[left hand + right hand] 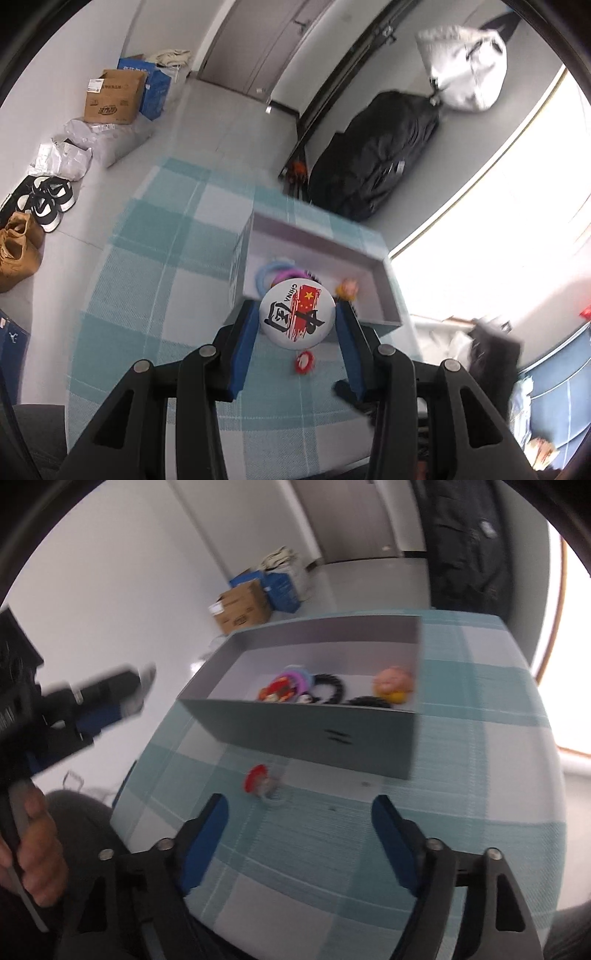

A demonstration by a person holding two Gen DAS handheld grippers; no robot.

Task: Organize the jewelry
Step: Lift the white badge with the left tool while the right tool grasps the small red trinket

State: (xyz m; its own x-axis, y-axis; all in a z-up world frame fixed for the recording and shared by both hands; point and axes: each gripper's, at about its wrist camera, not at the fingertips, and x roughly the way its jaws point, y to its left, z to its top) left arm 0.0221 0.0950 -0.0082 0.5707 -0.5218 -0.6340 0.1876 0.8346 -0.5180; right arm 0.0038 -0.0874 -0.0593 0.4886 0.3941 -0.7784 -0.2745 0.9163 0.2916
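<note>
— Two grippers, then; what has the left gripper (297, 320) got?

— A round white pin badge (297, 315), printed "CHINA" with a red flag and black brushwork; the blue pads (243, 349) press its left and right edges, so the jaws are closed on it at about the badge's width; it hangs above the near edge of the grey open box (386, 291), over the teal-and-white checked tablecloth (155, 258).

— And the right gripper (299, 812)?

— Spread wide, nothing between its pads; it hovers over the tablecloth, near side of the box (310, 731); the left gripper (107, 698) shows blurred at the far left of that view, with the person's hand (37, 853) on its handle.

— What lies in the box?

— Seen from the right wrist: a light blue ring and a purple ring (301, 675) overlapping, a red-and-white piece (277, 692) in front of them, two black coiled hair ties (328, 686), and a pink-and-yellow figure charm (393, 685) toward the right wall; all sit against the near wall.

— Anything left outside?

— One small red-and-white trinket (258, 777) on the cloth, just near of the box's front wall, with a clear loop beside it; from the left wrist it (304, 362) lies below the badge, between the fingers.

— Beyond the table?

— Cardboard boxes (112, 98) and shoes (48, 201) along the wall.
</note>
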